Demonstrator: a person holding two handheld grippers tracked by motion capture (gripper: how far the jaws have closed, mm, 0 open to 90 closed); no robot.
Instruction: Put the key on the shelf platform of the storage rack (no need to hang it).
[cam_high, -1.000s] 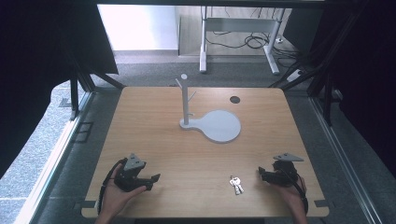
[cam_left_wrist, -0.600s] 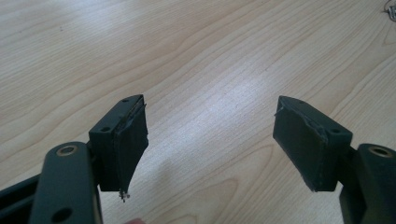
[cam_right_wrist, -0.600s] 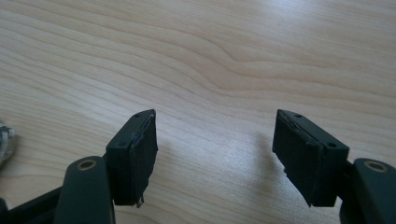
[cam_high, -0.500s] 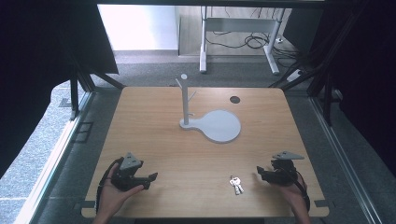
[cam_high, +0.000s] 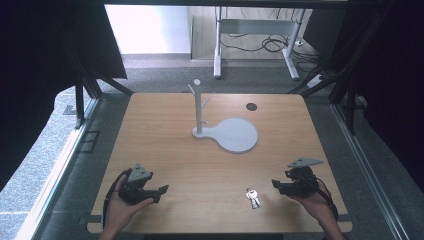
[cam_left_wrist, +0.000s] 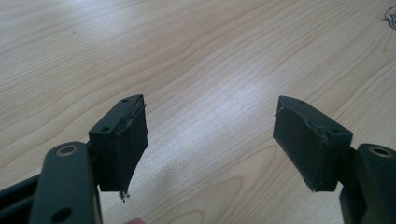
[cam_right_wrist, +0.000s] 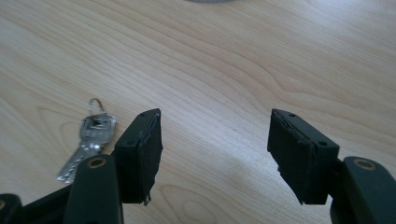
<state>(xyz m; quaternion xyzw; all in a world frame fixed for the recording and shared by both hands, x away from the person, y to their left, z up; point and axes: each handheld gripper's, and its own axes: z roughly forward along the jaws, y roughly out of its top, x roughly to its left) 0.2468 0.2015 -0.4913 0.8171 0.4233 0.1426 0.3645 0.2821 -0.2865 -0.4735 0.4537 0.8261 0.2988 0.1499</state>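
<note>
A small bunch of silver keys on a ring lies near the table's front edge, right of centre. In the right gripper view the keys lie just left of the left jaw. My right gripper rests on the table right of the keys, open and holding nothing. My left gripper sits at the front left, also open, with bare wood between its jaws. A grey stand with a peg post and a round flat base rises at the table's middle.
The wooden table has a dark round hole at the back right. Black frame bars run along both sides of the table. A desk frame and cables stand on the floor beyond the far edge.
</note>
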